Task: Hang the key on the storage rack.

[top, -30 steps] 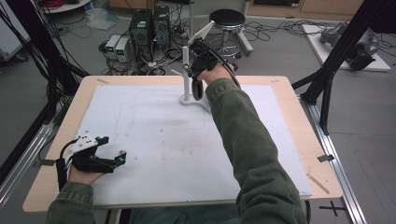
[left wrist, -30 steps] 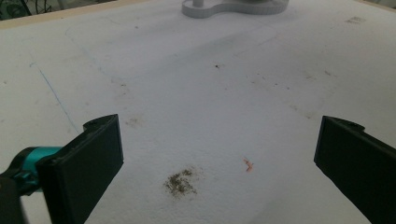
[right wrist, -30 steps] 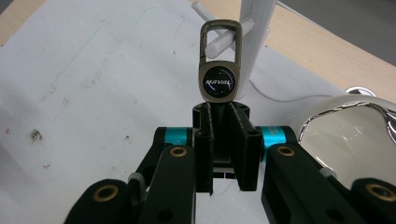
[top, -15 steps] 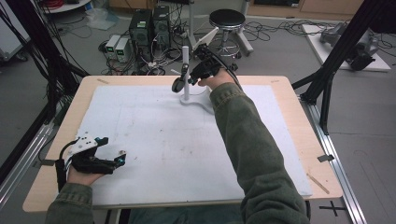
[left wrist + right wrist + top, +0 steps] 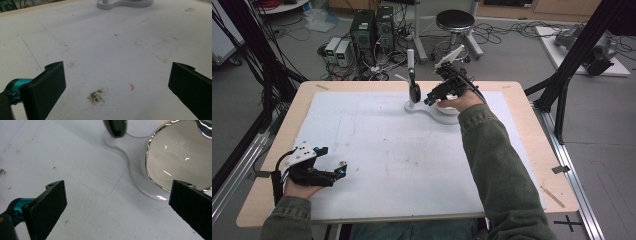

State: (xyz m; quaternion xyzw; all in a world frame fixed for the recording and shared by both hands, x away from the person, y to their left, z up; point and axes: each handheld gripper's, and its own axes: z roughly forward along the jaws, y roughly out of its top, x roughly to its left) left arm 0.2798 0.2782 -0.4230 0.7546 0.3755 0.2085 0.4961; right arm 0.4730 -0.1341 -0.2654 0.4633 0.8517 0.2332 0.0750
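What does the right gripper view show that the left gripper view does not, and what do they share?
Only the right gripper view: a white cup with a shiny silver rim standing on the white stand, and a dark rounded piece hanging above that stand's base. Only the left gripper view: a dark smudge and a small red mark on the white mat, with the stand far off at the top. Both: open black jaws over the same mat and the stand's base.
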